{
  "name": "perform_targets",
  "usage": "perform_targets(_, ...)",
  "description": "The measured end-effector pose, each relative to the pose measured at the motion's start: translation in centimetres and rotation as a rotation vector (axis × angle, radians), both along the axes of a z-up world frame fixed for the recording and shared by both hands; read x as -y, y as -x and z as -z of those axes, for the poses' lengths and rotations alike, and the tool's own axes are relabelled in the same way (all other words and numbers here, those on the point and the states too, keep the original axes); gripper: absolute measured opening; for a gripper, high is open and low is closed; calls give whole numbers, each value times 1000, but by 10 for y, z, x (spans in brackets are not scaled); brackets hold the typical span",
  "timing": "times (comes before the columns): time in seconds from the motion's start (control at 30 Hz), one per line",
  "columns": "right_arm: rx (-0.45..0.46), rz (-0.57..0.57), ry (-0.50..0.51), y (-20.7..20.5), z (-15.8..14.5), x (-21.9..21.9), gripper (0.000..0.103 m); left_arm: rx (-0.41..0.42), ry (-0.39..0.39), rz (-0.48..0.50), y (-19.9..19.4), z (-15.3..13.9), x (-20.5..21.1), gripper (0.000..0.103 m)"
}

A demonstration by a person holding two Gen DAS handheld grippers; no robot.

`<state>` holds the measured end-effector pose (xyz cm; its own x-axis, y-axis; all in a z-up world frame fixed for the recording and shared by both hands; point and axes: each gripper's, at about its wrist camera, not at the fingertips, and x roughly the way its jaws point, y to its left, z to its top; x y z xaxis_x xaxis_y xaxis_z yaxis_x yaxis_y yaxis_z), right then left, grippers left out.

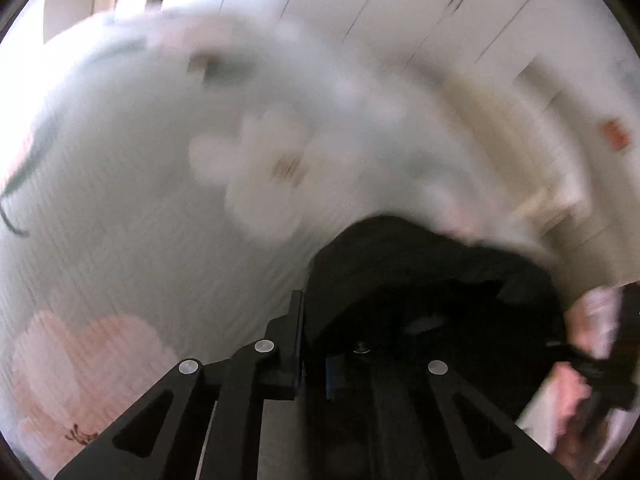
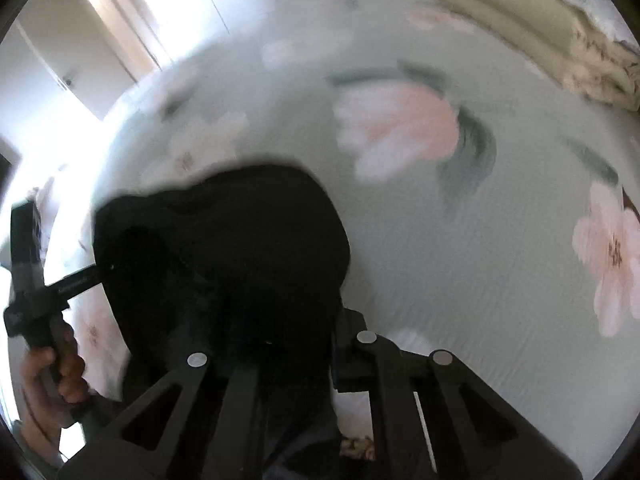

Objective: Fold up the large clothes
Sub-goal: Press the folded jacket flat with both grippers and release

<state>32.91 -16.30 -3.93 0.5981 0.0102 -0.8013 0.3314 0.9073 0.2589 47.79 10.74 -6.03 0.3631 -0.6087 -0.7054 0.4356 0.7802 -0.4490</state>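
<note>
1. The black garment (image 2: pixel 224 248) hung bunched and blurred above the floral bedsheet (image 2: pixel 500 240).
2. The left gripper (image 1: pixel 314 344) and the right gripper (image 2: pixel 334 340) each clenched its cloth.

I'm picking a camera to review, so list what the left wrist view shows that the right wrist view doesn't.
Left wrist only: white cabinet doors behind the bed, and the person's right hand at the right edge.

Right wrist only: a bright doorway, a beige blanket, and the left hand gripping its handle.

Both: the black garment pinched in shut jaws over the flowered bedsheet.
</note>
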Motion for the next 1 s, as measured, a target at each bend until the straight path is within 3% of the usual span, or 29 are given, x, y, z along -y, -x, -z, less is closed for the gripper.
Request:
perform_targets(0.07, 62, -8, 55, 19, -11, -2, 7, 44, 115, 19, 14, -21, -26, 10)
perform_targets(0.1, 61, 3, 38, 28, -5, 4, 7, 12, 133, 32, 14, -15, -36, 13)
perform_targets(0.17, 8, 8, -16, 31, 21, 14, 8, -64, 83, 42, 9, 12, -37, 16)
perform_targets(0.23, -104, 16, 2, 23, 62, 14, 8, -204, -53, 55, 0, 66, -28, 16)
perform_targets(0.27, -151, 9, 2, 18, 80, 16, 8, -266, -75, 67, -4, 90, -27, 18)
perform_targets(0.3, -211, 10, -34, 14, 104, 22, 8, -273, -23, 70, -5, 95, -31, 19)
perform_targets(0.33, -204, 22, -67, 14, 112, 27, 8, -291, 11, 74, -7, 93, -36, 23)
perform_targets(0.37, -180, 30, -102, 17, 110, 33, 8, -305, 16, 78, -7, 88, -39, 27)
perform_targets(0.43, -194, 18, -92, 18, 99, 35, 16, -250, -32, 111, -1, 74, -42, 49)
perform_targets(0.5, -201, 3, -62, 27, 86, 36, 38, -206, -106, 156, 10, 62, -51, 62)
perform_targets(0.57, -208, -31, -51, 41, 72, 37, 45, -211, -148, 189, 20, 52, -66, 64)
perform_targets(0.63, -196, -66, -45, 55, 52, 36, 46, -183, -157, 190, 30, 36, -80, 64)
perform_targets(0.73, -119, -112, -18, 61, 18, 27, 46, -95, -86, 201, 37, 1, -83, 64)
perform_targets(0.8, -68, -134, 23, 55, -7, 19, 50, -29, -30, 229, 45, -26, -59, 66)
perform_targets(0.9, -33, -160, 38, 30, -22, 5, 50, -12, 26, 300, 42, -41, -5, 68)
perform_targets(1.0, -72, -173, 61, -3, -5, -6, 50, -43, -57, 357, 36, -21, 51, 68)
